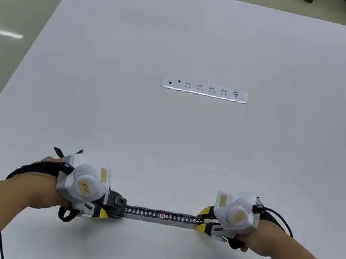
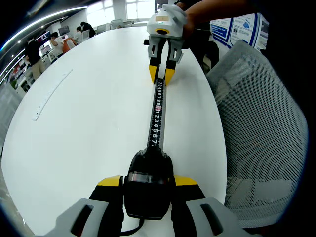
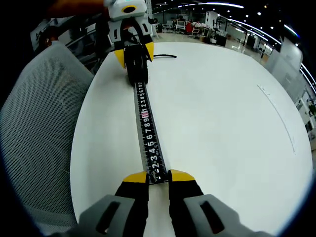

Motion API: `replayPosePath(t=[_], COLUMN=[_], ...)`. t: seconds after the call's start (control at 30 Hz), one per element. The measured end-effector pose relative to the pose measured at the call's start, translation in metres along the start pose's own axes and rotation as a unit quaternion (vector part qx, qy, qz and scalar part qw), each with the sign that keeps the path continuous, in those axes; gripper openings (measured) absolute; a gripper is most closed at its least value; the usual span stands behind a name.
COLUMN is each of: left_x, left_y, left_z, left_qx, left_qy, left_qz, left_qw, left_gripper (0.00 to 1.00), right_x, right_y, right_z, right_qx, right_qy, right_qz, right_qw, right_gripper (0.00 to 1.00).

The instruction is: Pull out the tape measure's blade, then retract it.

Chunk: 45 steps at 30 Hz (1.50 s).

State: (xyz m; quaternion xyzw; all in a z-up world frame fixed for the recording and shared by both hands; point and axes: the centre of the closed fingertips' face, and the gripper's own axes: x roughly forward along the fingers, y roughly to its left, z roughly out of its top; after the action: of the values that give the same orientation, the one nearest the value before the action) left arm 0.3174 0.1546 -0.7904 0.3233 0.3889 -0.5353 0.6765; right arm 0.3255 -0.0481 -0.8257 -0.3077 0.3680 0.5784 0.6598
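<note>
L gripper [image 1: 103, 212] fingers clamp the tape measure [image 2: 149, 185]. R gripper [image 3: 158, 176] fingers pinch the blade [image 3: 146, 123] tip. Best pull straight & slow, flat along the bench [image 1: 190, 144].

One tape measure [image 2: 149, 183], left tongs [image 1: 106, 212] and right tongs [image 1: 202, 225] making two, one power strip [image 1: 203, 90], one table [image 1: 235, 42], one mesh chair [image 2: 259, 128]

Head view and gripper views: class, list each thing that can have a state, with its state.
left gripper: shut on the tape measure case.
right gripper: shut on the tip of the blade.
blade: partly pulled out, stretched straight between the grippers.
power strip: lying flat, untouched.
</note>
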Motion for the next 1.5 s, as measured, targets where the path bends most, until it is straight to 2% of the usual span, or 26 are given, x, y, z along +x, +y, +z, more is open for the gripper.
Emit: replayPosePath(t=[1.5], left_x=[0.001], left_y=[0.000], left_z=[0.000], left_qx=[0.000], left_qy=[0.001], left_qz=[0.000], left_qw=[1.0000], left_gripper=[0.34], right_x=[-0.018], right_y=[-0.005], right_z=[-0.026], right_qx=[0.014], right_qy=[0.008], right_qz=[-0.010], right_qw=[0.9998], right_gripper=[0.13])
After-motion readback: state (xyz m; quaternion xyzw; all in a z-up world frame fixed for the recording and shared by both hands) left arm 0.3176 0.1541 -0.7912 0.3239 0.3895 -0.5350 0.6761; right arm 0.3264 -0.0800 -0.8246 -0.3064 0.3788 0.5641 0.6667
